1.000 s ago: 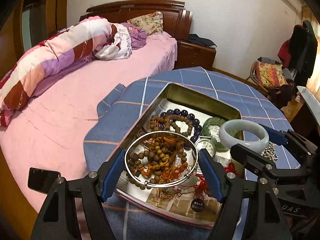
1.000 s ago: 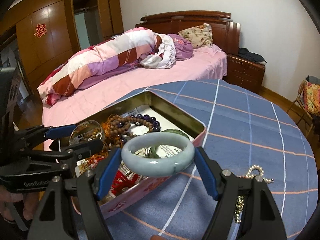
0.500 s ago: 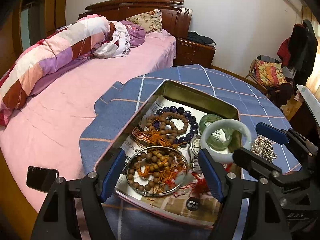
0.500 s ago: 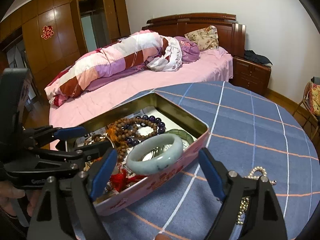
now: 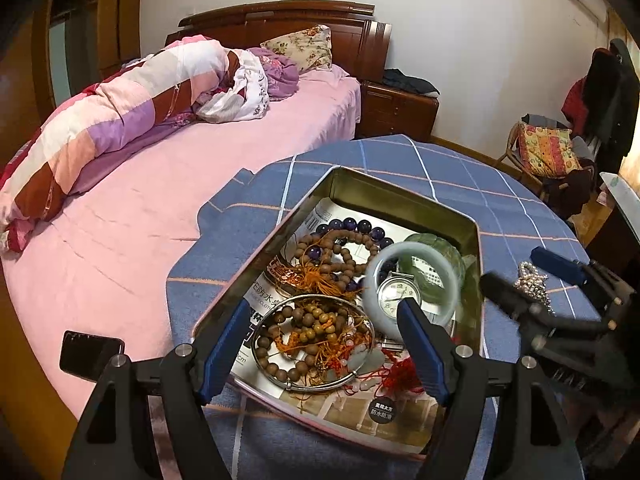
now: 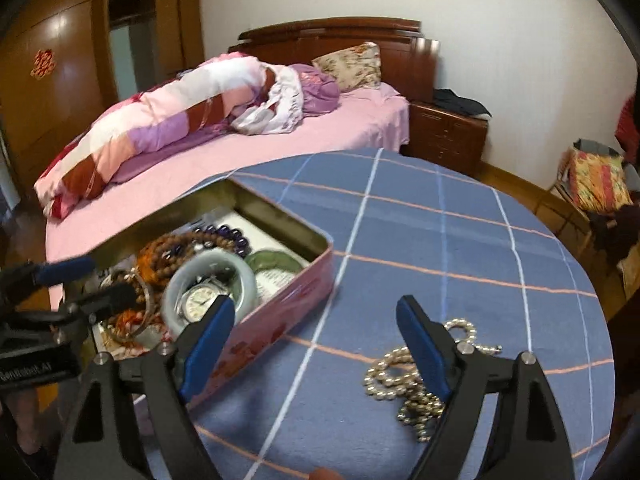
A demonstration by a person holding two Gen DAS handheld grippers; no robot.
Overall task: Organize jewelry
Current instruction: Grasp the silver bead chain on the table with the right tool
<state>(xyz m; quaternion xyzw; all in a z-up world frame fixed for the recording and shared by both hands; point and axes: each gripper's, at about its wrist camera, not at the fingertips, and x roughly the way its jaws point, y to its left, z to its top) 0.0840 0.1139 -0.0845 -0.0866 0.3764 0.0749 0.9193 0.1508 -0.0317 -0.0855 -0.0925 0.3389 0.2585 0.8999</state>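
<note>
An open tin (image 5: 400, 194) on the blue checked table (image 6: 440, 240) holds several bead strings (image 5: 332, 252), a watch (image 5: 394, 294) and a green bangle (image 5: 440, 248). A thin silver bangle (image 5: 280, 374) lies flat in the tin's near end around brown beads. A pale jade bangle (image 5: 374, 276) rests in the tin, ringing the watch. My left gripper (image 5: 322, 350) hovers open over the silver bangle, touching nothing. My right gripper (image 6: 316, 344) is open and empty above the cloth, between the tin's pink wall (image 6: 280, 312) and a pearl necklace (image 6: 412, 384).
A pink bed (image 5: 180, 184) with a rolled quilt runs along the table's left side, and a black phone (image 5: 91, 354) lies on it. A chair with a patterned cushion (image 5: 548, 152) stands at the far right. The table's round edge curves away on the right.
The left gripper let go of the silver bangle, which now lies in the tin. The right gripper released the pale jade bangle into the tin and swung right toward the pearls.
</note>
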